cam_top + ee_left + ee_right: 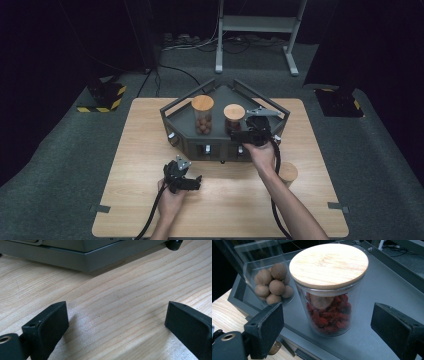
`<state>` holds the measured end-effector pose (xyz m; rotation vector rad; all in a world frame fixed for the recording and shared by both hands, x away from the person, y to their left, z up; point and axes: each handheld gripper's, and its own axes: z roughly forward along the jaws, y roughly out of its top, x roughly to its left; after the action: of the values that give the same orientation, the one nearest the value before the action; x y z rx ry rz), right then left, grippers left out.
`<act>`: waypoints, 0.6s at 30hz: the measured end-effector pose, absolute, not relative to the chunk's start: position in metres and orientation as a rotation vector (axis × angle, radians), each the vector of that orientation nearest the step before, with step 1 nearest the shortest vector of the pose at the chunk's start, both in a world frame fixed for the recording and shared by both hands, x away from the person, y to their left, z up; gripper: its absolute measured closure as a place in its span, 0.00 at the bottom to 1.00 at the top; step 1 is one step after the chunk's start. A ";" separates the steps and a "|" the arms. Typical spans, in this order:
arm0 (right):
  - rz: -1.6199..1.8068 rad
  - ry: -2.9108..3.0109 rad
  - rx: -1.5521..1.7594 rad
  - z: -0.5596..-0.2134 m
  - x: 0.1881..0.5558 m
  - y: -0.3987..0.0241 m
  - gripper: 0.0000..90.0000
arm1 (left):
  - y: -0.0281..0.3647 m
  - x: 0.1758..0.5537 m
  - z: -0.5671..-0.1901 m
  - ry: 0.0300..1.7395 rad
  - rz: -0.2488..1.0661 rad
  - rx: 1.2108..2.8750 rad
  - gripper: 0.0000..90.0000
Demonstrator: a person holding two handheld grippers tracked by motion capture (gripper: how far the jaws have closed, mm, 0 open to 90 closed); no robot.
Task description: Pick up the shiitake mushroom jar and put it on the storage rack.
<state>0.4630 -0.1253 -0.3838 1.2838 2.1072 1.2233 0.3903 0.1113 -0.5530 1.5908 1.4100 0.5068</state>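
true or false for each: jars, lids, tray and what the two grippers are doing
1. The jar of red dried fruit stands on the grey tray. True.
2. The right gripper is clamped on that jar. False: its jaws stand apart on either side, not touching it.
3. The jar of brown balls has lost its lid. False: a wooden lid sits on it.
4. The left gripper is open over bare table. True.
5. A third wooden-lidded jar stands on the table outside the tray. True.
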 end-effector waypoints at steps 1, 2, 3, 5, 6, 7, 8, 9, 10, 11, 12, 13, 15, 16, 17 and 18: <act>1.225 2.107 1.283 -0.384 0.462 -0.126 0.12 | 0.111 0.390 -0.553 1.410 0.507 1.589 0.05; 1.227 2.106 1.282 -0.383 0.461 -0.127 0.12 | 0.111 0.390 -0.553 1.410 0.507 1.591 0.05; 1.230 2.105 1.281 -0.383 0.461 -0.128 0.12 | 0.111 0.390 -0.553 1.410 0.507 1.590 0.05; 1.235 2.102 1.276 -0.382 0.458 -0.130 0.11 | 0.111 0.390 -0.553 1.410 0.507 1.590 0.05; 1.237 2.101 1.277 -0.382 0.457 -0.131 0.11 | 0.111 0.390 -0.553 1.410 0.507 1.590 0.05; 1.241 2.100 1.276 -0.381 0.457 -0.132 0.11 | 0.111 0.390 -0.553 1.410 0.507 1.589 0.05; 1.248 2.099 1.277 -0.381 0.456 -0.134 0.11 | 0.111 0.390 -0.553 1.410 0.507 1.589 0.05; 1.251 2.098 1.277 -0.381 0.454 -0.135 0.11 | 0.111 0.390 -0.553 1.410 0.507 1.590 0.05; 1.254 2.096 1.274 -0.381 0.453 -0.137 0.11 | 0.111 0.390 -0.553 1.410 0.508 1.589 0.05; 1.255 2.095 1.272 -0.381 0.453 -0.138 0.11 | 0.111 0.390 -0.553 1.410 0.507 1.590 0.05; 1.259 2.095 1.272 -0.381 0.452 -0.139 0.11 | 0.111 0.390 -0.553 1.410 0.508 1.590 0.05; 1.259 2.096 1.273 -0.381 0.451 -0.140 0.11 | 0.111 0.390 -0.553 1.410 0.507 1.590 0.05; 1.255 2.096 1.275 -0.382 0.451 -0.142 0.11 | 0.111 0.390 -0.553 1.410 0.507 1.589 0.05; 1.256 2.095 1.279 -0.382 0.451 -0.143 0.11 | 0.111 0.390 -0.553 1.410 0.507 1.589 0.05; 1.257 2.093 1.280 -0.382 0.451 -0.144 0.11 | 0.111 0.390 -0.553 1.410 0.508 1.589 0.05; 1.261 2.090 1.284 -0.383 0.451 -0.145 0.11 | 0.111 0.390 -0.553 1.410 0.507 1.589 0.05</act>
<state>0.4508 -0.1452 -0.3827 1.2838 2.0901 1.2614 0.3904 0.1112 -0.5531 1.5892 1.4101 0.5074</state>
